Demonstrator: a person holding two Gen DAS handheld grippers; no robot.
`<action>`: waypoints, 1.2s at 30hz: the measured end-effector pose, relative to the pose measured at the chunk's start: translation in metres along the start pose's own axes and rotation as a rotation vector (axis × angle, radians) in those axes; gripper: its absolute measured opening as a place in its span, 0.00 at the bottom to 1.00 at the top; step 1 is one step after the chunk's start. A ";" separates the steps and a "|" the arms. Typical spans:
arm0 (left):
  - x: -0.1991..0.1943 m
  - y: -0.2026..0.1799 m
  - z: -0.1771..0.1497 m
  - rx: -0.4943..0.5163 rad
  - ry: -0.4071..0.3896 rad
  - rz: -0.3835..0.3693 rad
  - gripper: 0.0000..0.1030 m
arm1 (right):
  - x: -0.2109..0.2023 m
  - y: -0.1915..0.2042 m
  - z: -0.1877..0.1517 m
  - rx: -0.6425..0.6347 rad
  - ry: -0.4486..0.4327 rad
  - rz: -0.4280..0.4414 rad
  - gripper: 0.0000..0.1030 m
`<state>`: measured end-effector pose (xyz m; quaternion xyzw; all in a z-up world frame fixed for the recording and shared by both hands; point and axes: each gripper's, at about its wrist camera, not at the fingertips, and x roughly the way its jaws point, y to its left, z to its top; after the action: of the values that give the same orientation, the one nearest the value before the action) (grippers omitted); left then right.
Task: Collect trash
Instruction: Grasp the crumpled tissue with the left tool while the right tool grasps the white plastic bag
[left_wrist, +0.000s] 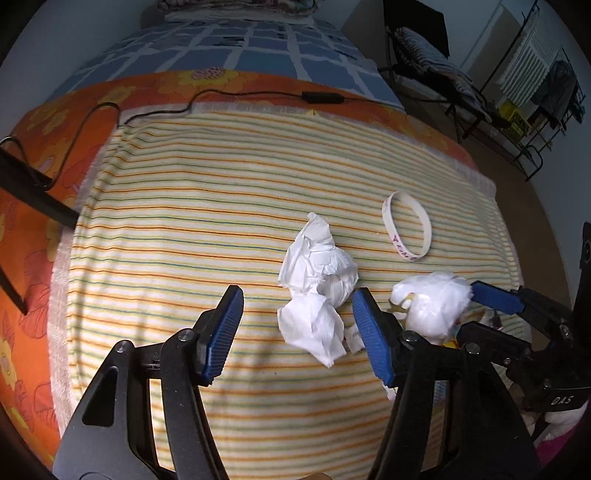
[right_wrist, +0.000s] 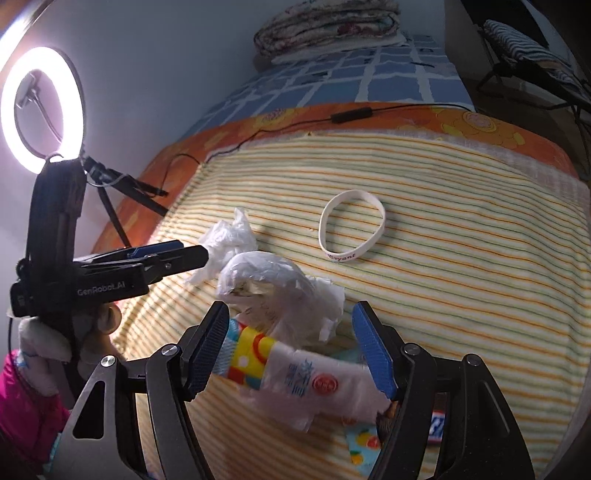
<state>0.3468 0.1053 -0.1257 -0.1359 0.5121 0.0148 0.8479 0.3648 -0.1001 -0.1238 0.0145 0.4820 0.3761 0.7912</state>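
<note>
A crumpled white tissue lies on the striped towel, just ahead of and between the fingers of my open left gripper; it also shows in the right wrist view. A pile of trash sits between the fingers of my open right gripper: a crumpled clear plastic wad and a printed plastic wrapper. In the left wrist view the wad lies between the right gripper's blue fingers. The left gripper appears side-on at left.
A white wristband lies on the towel beyond the trash, also in the right wrist view. A black cable with a controller crosses the orange floral sheet. A ring light on a tripod stands left. Racks stand right of the bed.
</note>
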 end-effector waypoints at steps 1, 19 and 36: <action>0.002 0.000 0.000 0.001 0.004 -0.001 0.57 | 0.003 -0.001 0.001 0.001 0.002 0.000 0.67; 0.007 0.000 -0.001 0.006 -0.003 -0.023 0.11 | 0.025 -0.003 0.012 0.040 0.022 0.091 0.20; -0.082 0.021 -0.036 -0.012 -0.108 0.027 0.10 | -0.028 0.048 0.003 0.030 -0.108 0.125 0.20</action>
<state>0.2734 0.1258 -0.0745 -0.1332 0.4673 0.0365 0.8733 0.3320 -0.0818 -0.0822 0.0765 0.4425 0.4160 0.7908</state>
